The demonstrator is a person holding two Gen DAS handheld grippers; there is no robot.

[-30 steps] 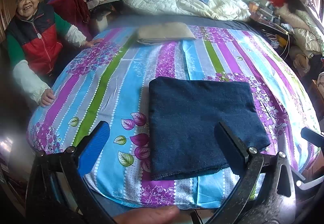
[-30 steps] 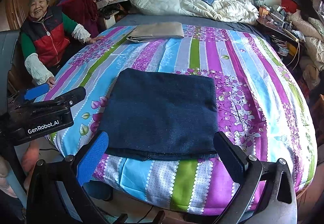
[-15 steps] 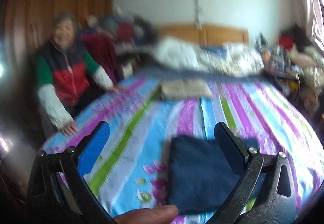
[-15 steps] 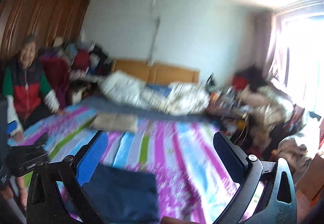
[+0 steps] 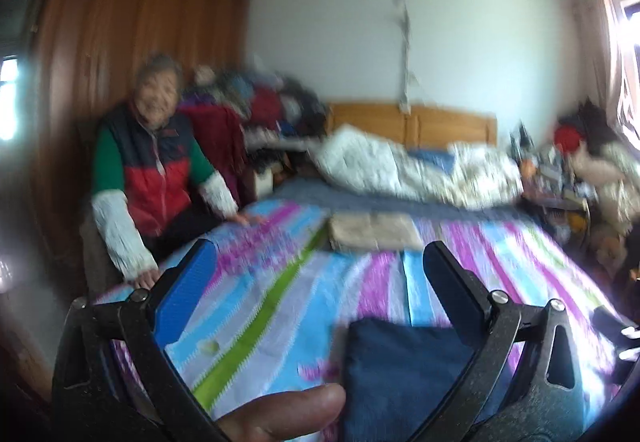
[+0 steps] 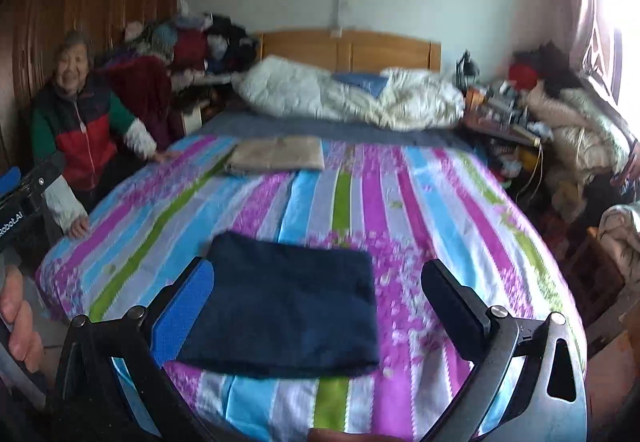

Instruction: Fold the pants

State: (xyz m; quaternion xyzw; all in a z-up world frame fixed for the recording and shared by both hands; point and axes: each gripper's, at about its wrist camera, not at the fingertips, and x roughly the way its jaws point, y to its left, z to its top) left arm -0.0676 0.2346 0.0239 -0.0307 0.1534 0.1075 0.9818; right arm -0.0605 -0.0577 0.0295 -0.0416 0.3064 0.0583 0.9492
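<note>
On the striped bed (image 6: 400, 202) the navy pants (image 6: 288, 298) lie folded flat at six o'clock, seemingly finished, so both the left tool (image 5: 316, 290) and right tool (image 6: 316, 302) hover above them, spread wide and empty.

A lived-in home bedroom — striped floral bedspread (image 6: 360, 194) ahead of the tongs, wooden headboard (image 6: 348, 48) beyond, wardrobe (image 5: 132, 54) far left.
</note>
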